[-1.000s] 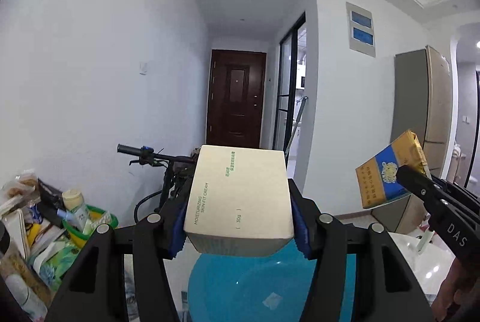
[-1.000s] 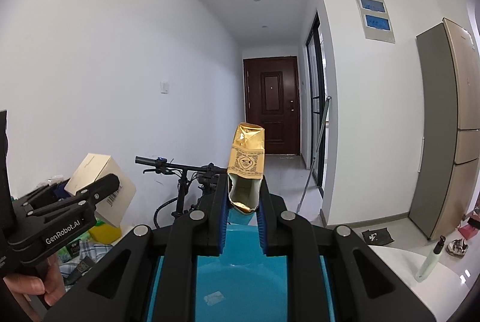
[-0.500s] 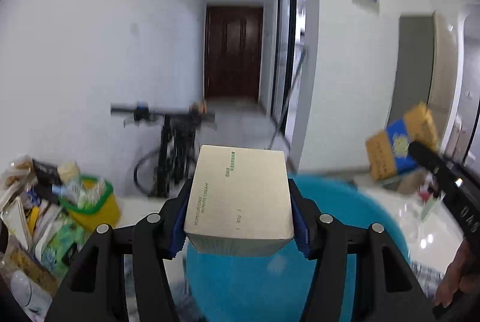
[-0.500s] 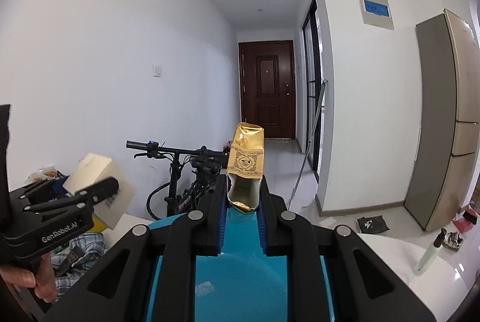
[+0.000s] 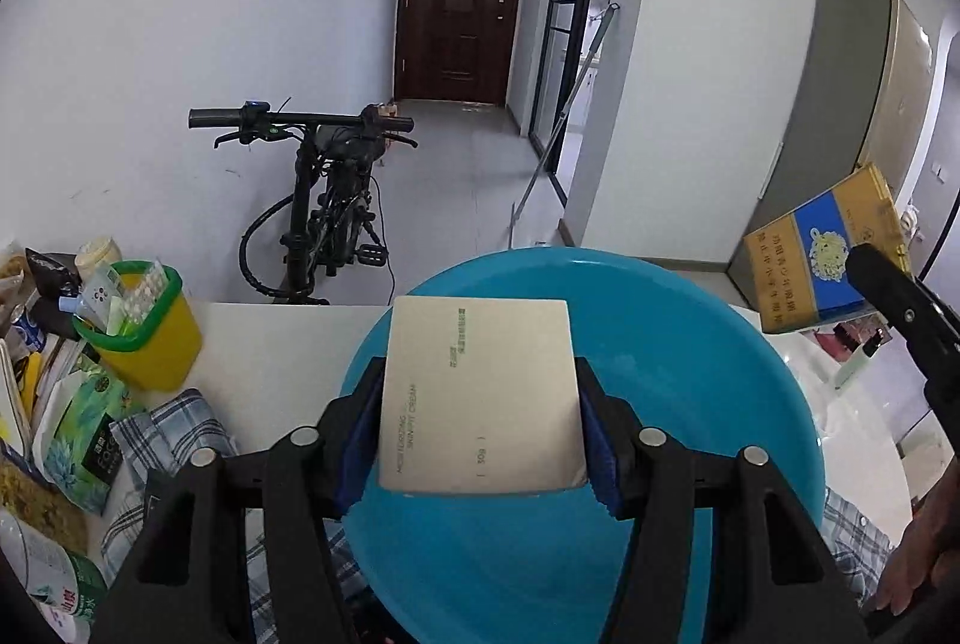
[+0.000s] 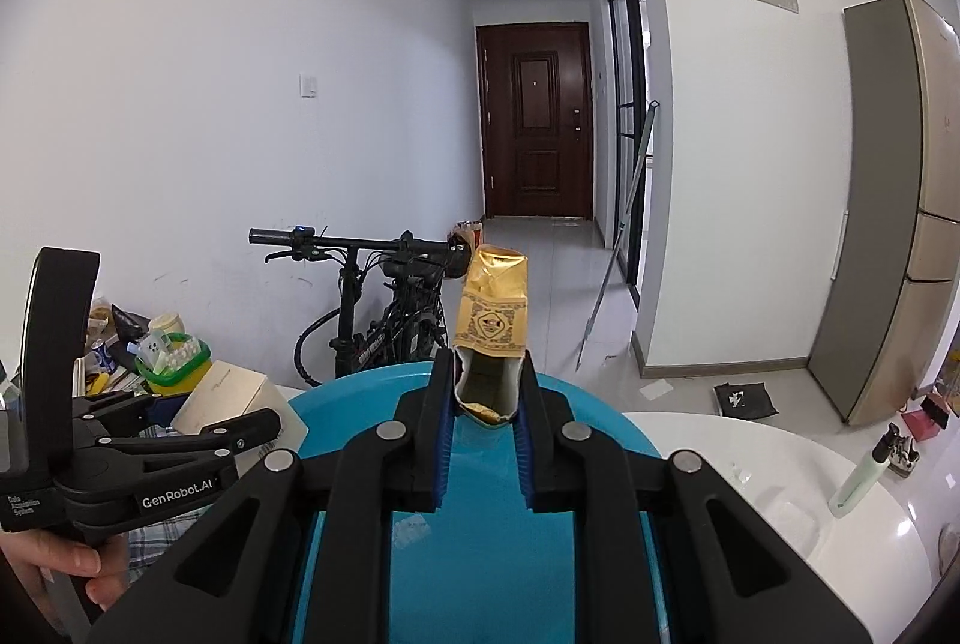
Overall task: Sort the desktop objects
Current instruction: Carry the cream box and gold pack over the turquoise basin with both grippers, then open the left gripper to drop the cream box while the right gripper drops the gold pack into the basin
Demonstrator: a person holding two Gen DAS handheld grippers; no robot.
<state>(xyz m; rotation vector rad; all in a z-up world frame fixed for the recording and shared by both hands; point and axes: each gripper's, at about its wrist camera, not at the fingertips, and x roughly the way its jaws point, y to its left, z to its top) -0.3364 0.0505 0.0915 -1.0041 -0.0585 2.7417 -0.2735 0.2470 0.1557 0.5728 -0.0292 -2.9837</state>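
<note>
My left gripper (image 5: 480, 440) is shut on a beige skin-cream box (image 5: 480, 392) and holds it above the blue plastic basin (image 5: 690, 404). My right gripper (image 6: 483, 434) is shut on a gold and blue cigarette pack (image 6: 489, 320), also held over the basin (image 6: 480, 554). The pack shows at the right of the left wrist view (image 5: 822, 260). The left gripper with its box (image 6: 225, 398) shows at the left of the right wrist view.
A yellow cup with a green rim (image 5: 141, 320) full of small items, packets and a checked cloth (image 5: 174, 428) lie left on the white table. A green lighter (image 6: 864, 476) lies on the table at right. A bicycle (image 5: 324, 200) stands behind.
Both grippers have tilted down toward the basin, the left one much more. Each holds the same object as before.
</note>
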